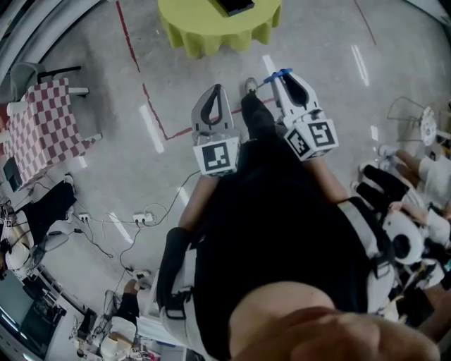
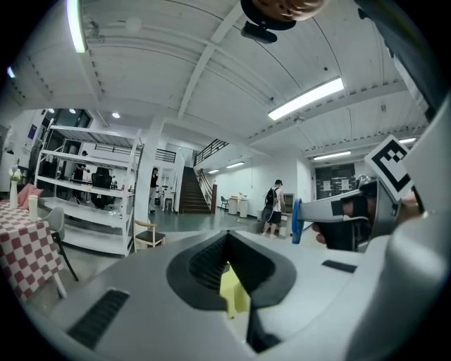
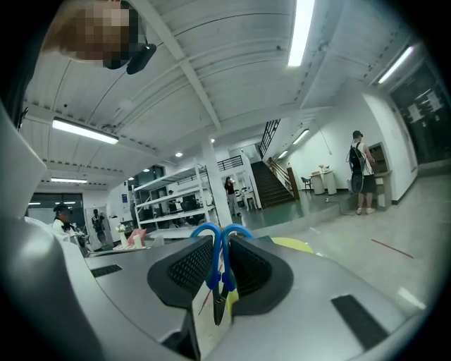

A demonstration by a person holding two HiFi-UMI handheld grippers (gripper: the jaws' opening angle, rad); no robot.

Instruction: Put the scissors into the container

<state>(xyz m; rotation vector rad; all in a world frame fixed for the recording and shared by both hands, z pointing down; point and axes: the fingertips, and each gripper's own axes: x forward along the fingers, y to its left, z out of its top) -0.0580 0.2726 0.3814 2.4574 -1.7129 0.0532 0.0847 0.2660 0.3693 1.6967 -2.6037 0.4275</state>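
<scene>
Open hall, polished grey floor (image 1: 331,42). Right gripper (image 3: 221,247) clamped on blue-handled scissors (image 3: 214,264), handle loops poking past the tips. Left gripper (image 2: 227,247) just beside, pressed together, empty. Ahead, yellow-clothed round worktop (image 1: 190,21).

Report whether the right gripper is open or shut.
The right gripper is shut on the scissors: their blue handles sit pinched between its jaws in its own view.

Round table (image 1: 197,34) in yellow-green cloth, checkered table (image 1: 42,130) at left, red floor line (image 1: 156,113) — loose cables (image 1: 106,223) nearby.
</scene>
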